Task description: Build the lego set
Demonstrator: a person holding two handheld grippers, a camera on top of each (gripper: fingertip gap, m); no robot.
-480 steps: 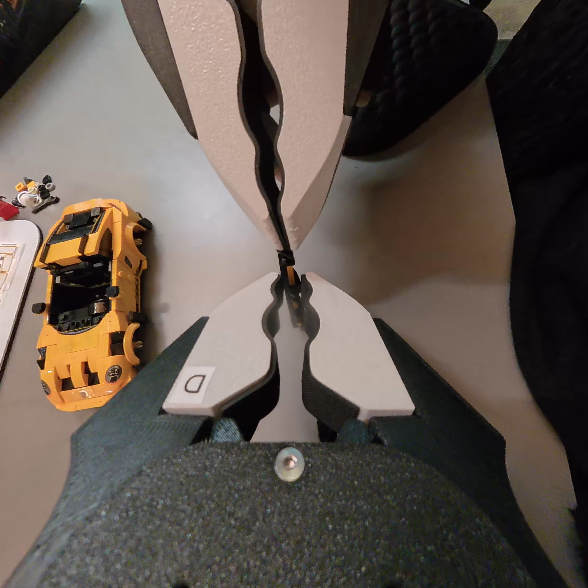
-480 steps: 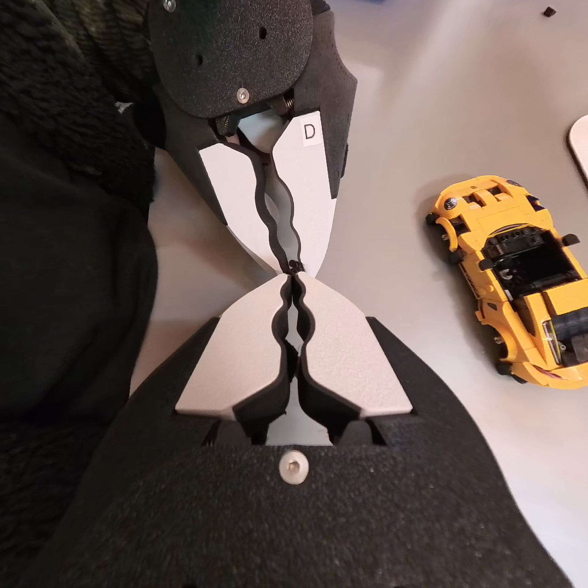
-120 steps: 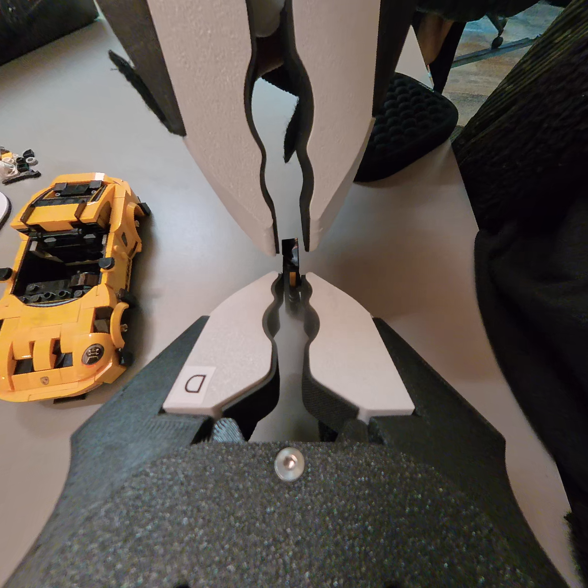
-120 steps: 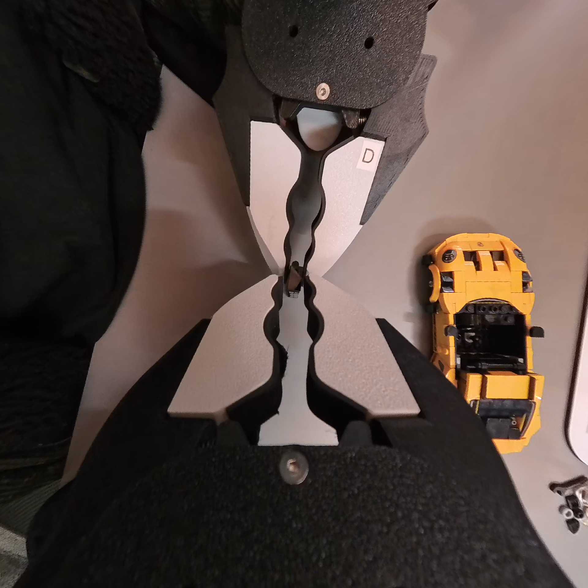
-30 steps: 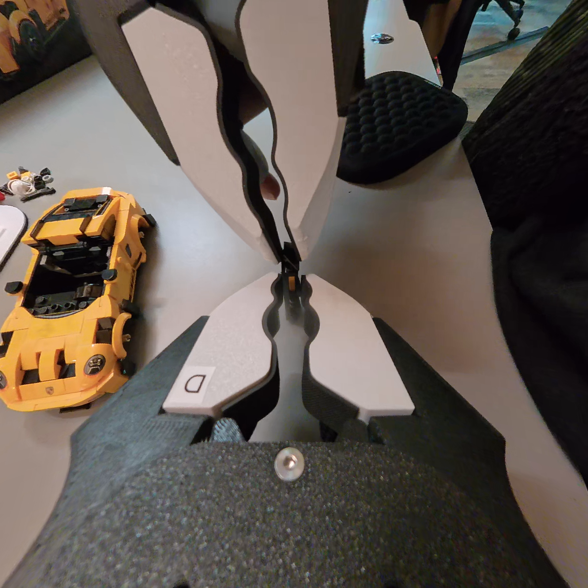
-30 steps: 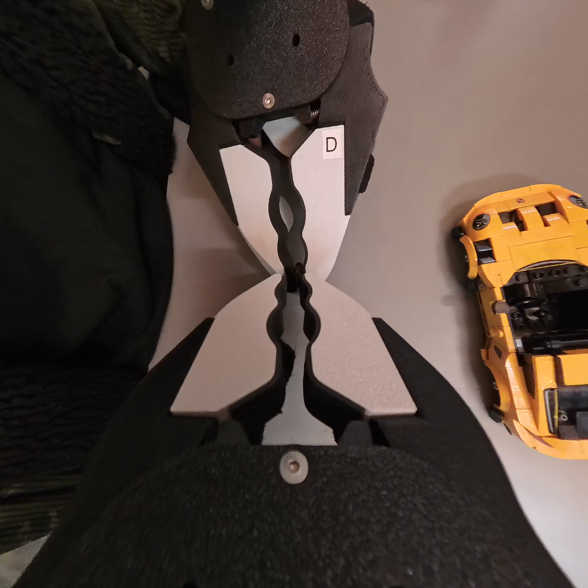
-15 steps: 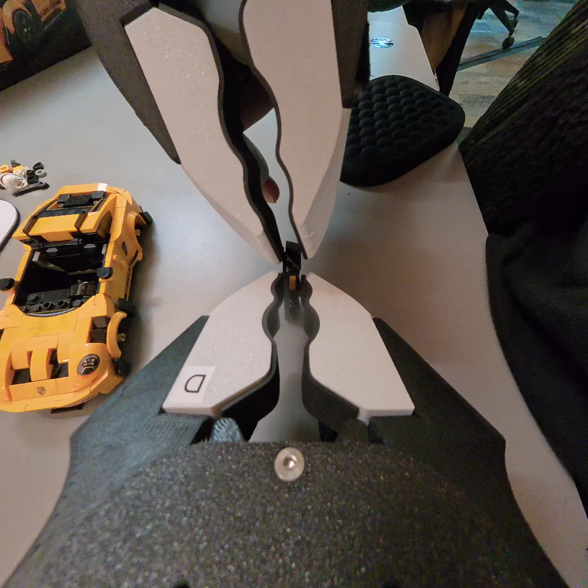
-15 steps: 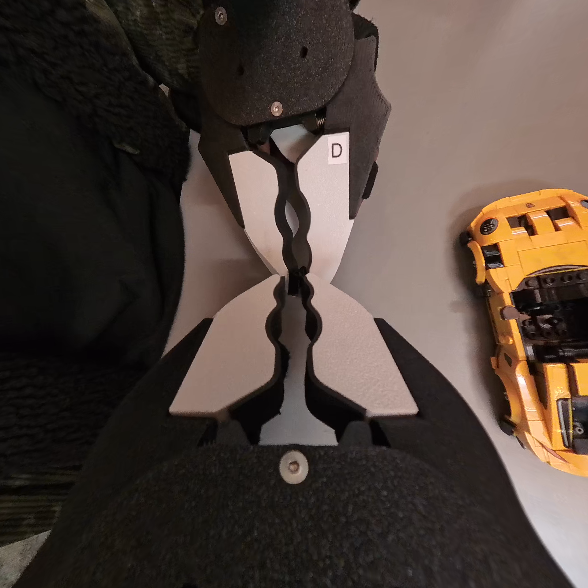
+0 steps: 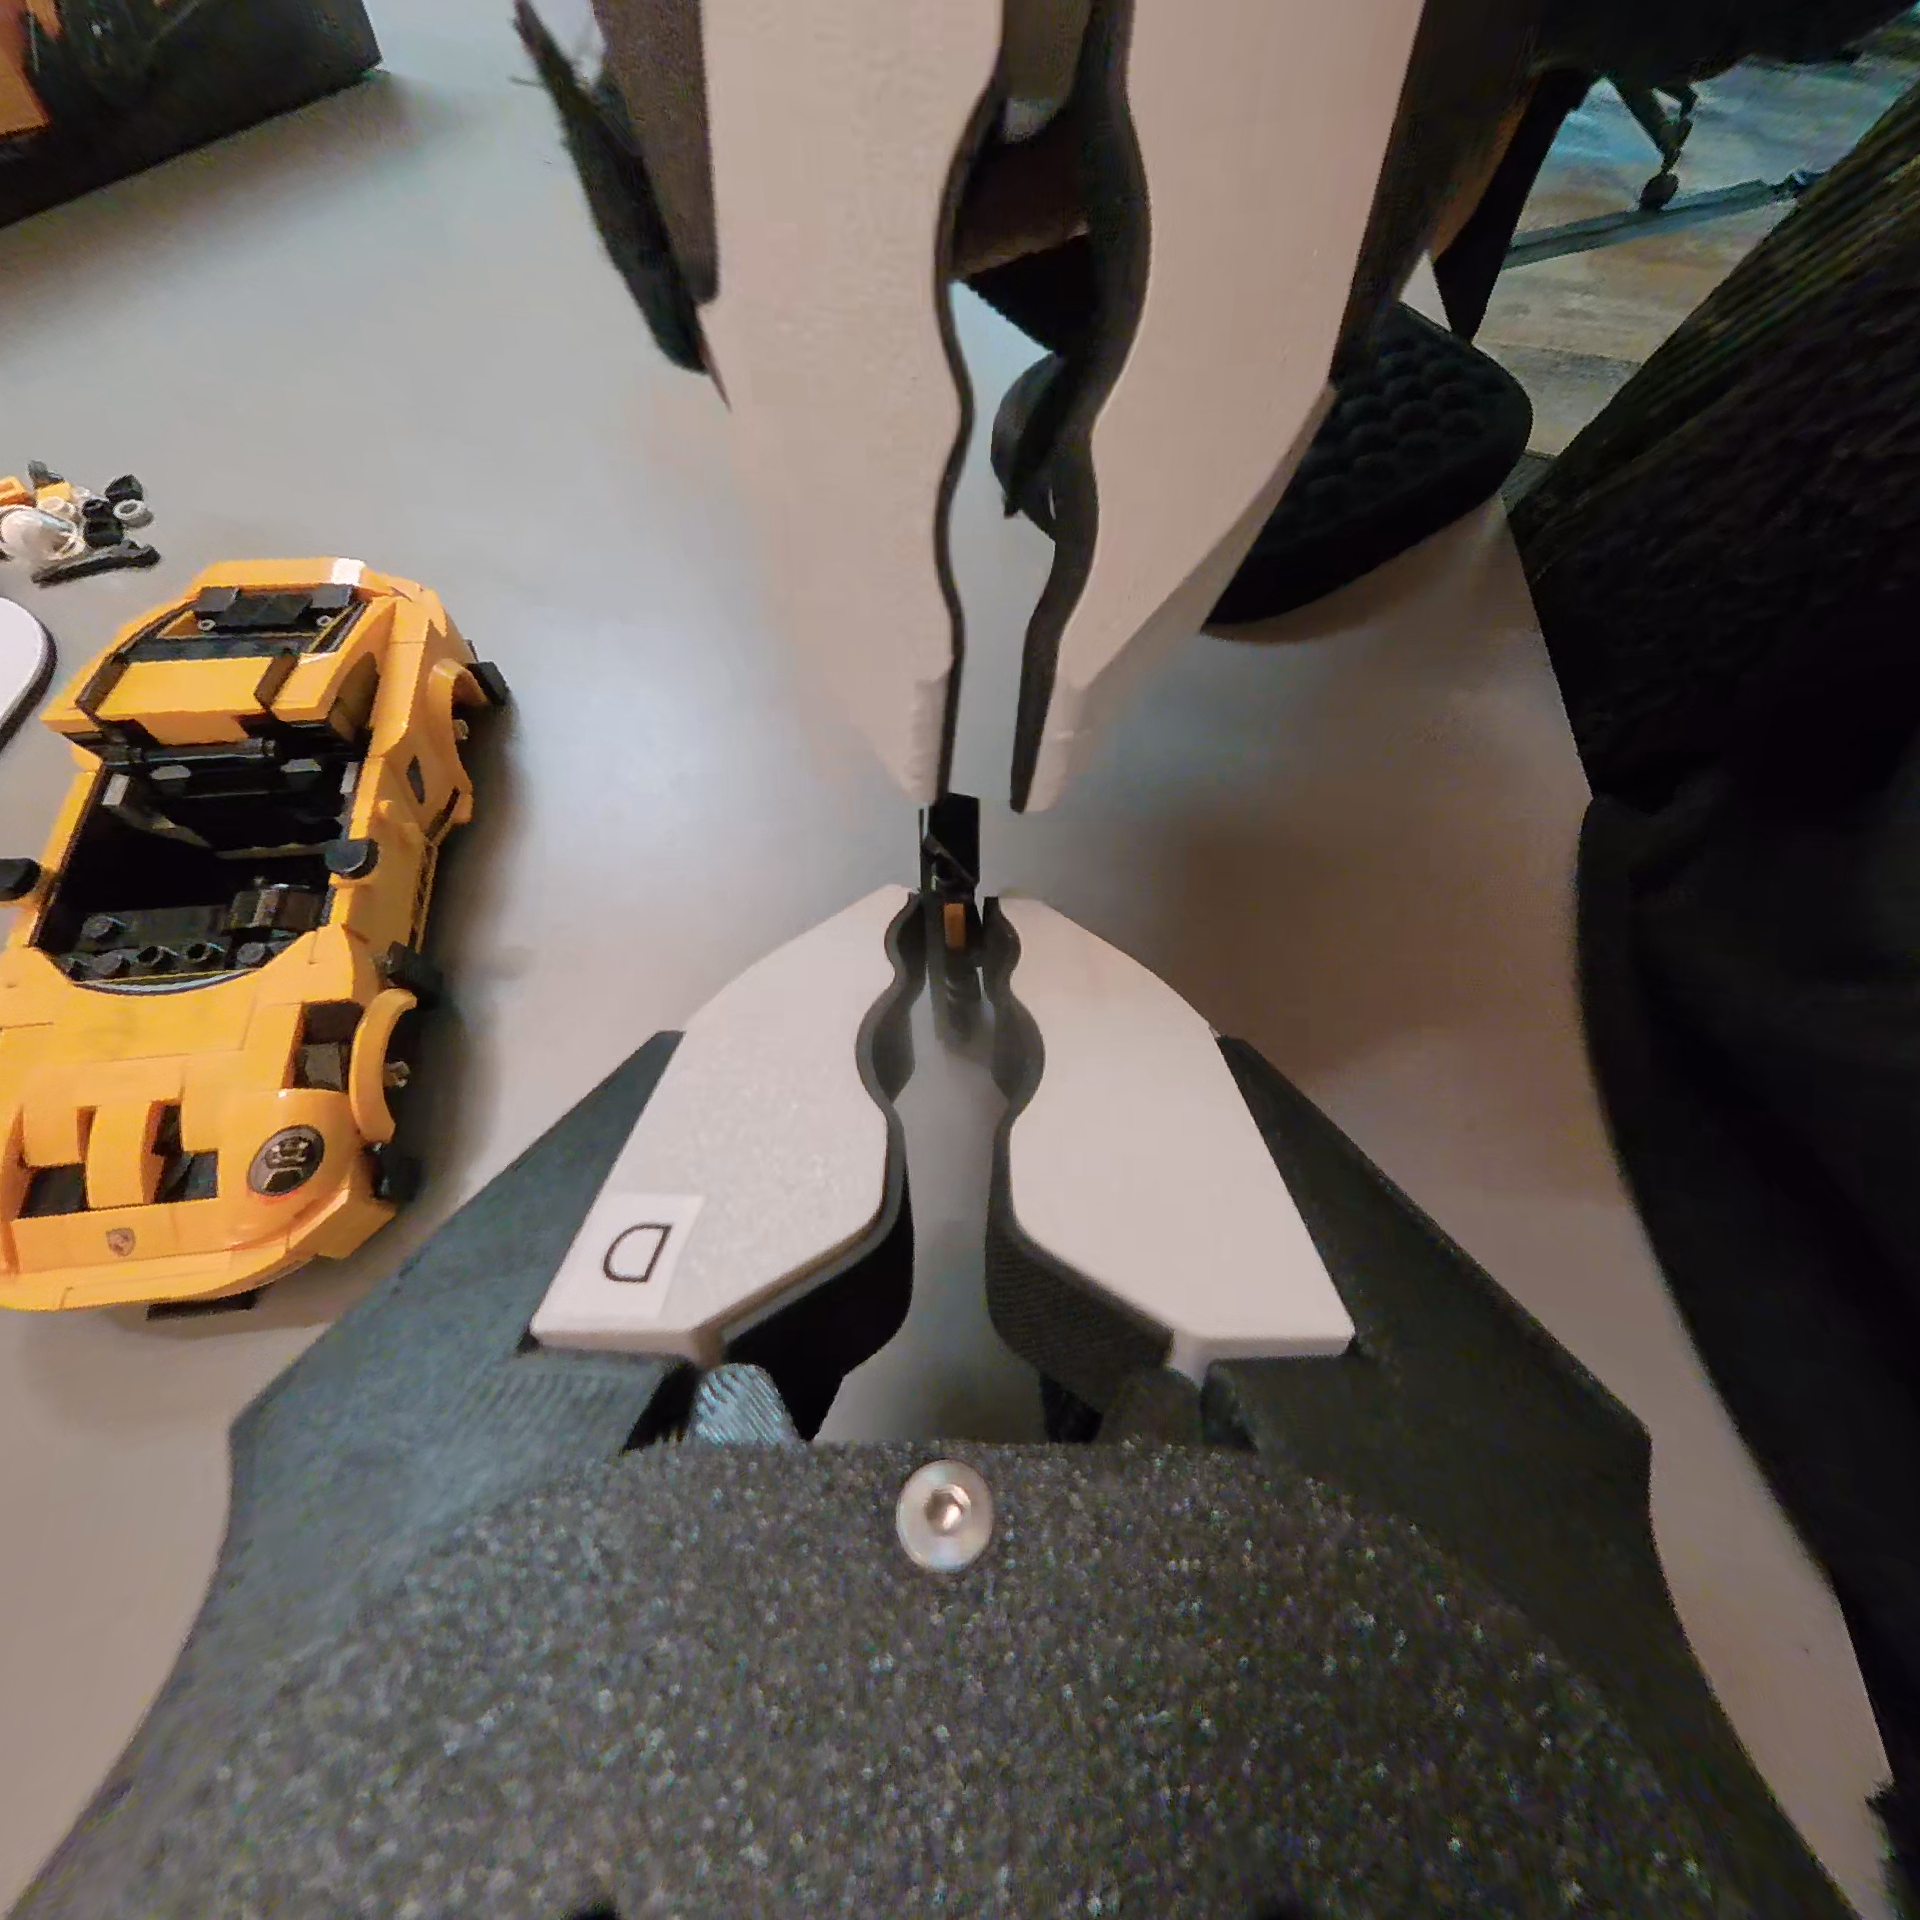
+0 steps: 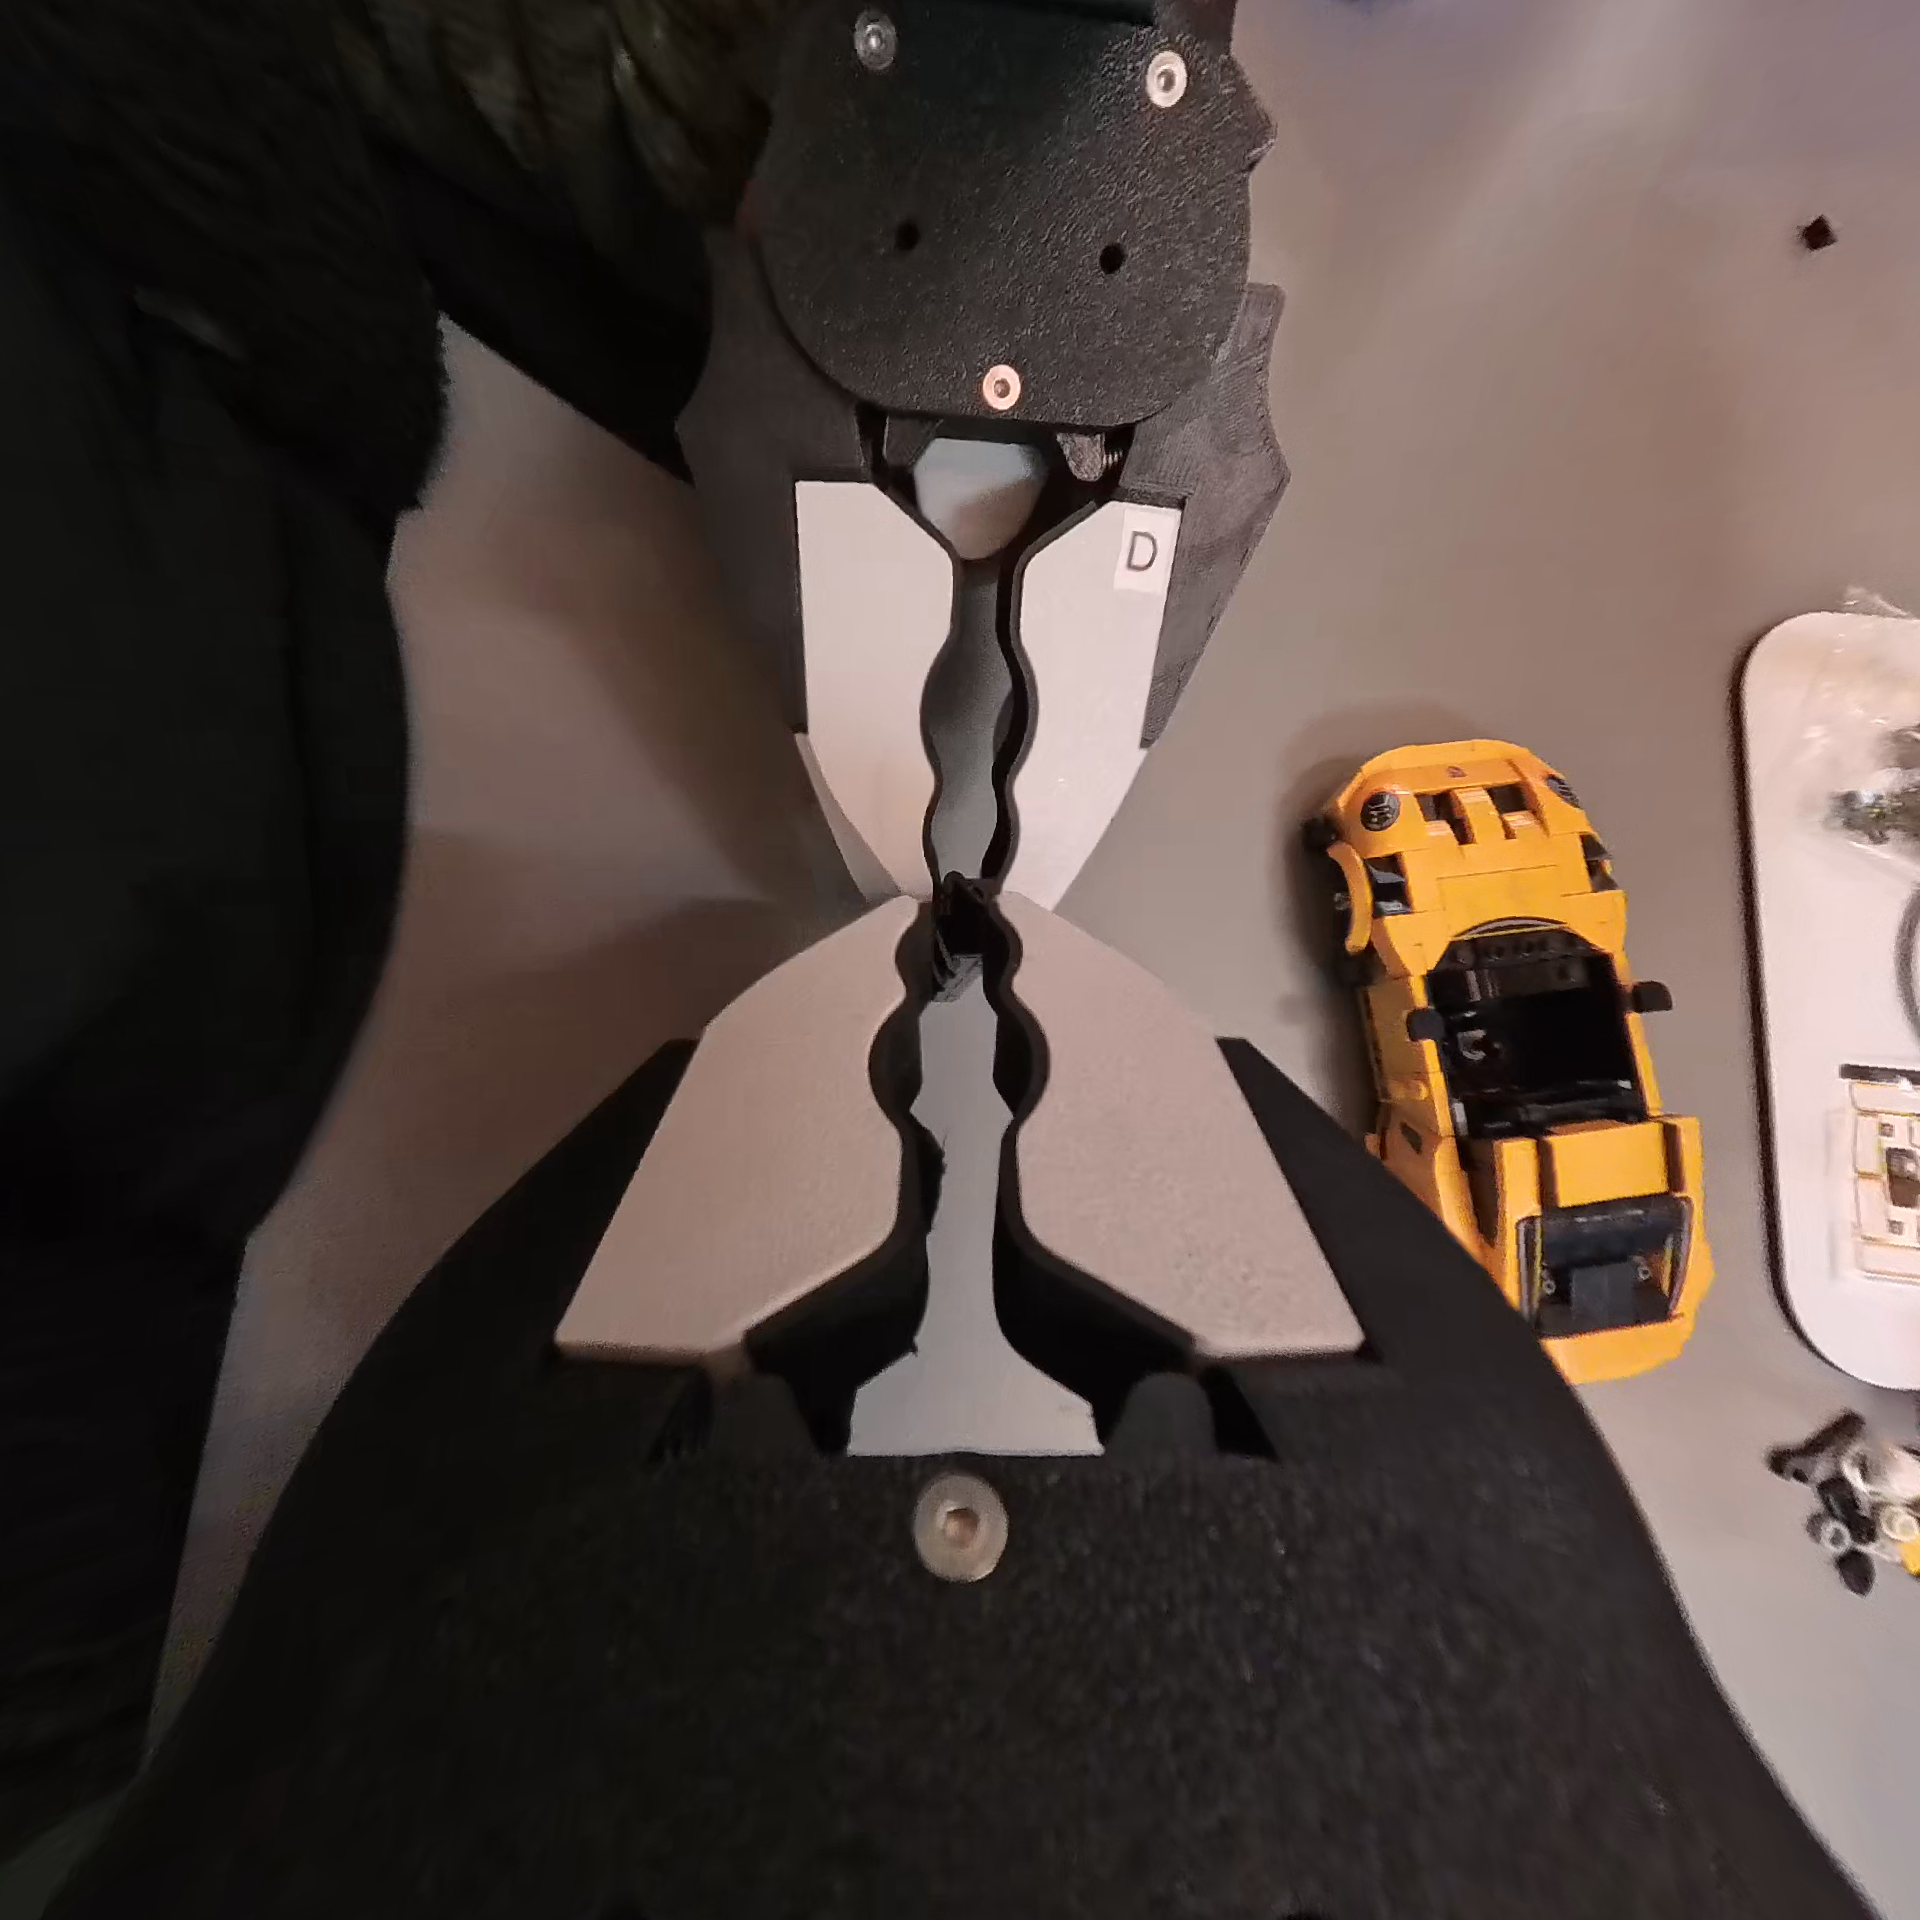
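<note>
A small black and orange lego piece (image 9: 948, 842) is held above the grey table between the two grippers, which meet tip to tip. My left gripper (image 9: 951, 904) is shut on its lower end. My right gripper (image 9: 982, 800) comes from above with its jaws slightly apart around the piece's top, not pinching it. In the right wrist view the piece (image 10: 958, 956) sits loosely between my right gripper's tips (image 10: 958, 920), with the left gripper (image 10: 961, 883) opposite. The yellow lego car (image 9: 208, 935) with an open black cockpit rests on the table to the left; it also shows in the right wrist view (image 10: 1496, 1049).
A white tray (image 10: 1787, 935) with bagged parts and a sheet lies beyond the car. Loose small pieces (image 10: 1860, 1507) lie near it, and one black bit (image 10: 1816, 234) farther off. A dark sleeve (image 10: 187, 831), a black chair seat (image 9: 1382, 468) and a dark box (image 9: 156, 83) border the table. The tips of both grippers are at nearly the same place.
My right gripper was pinched on the piece's top half a second ago; its jaws have now parted and straightened. The left gripper still holds the piece.
</note>
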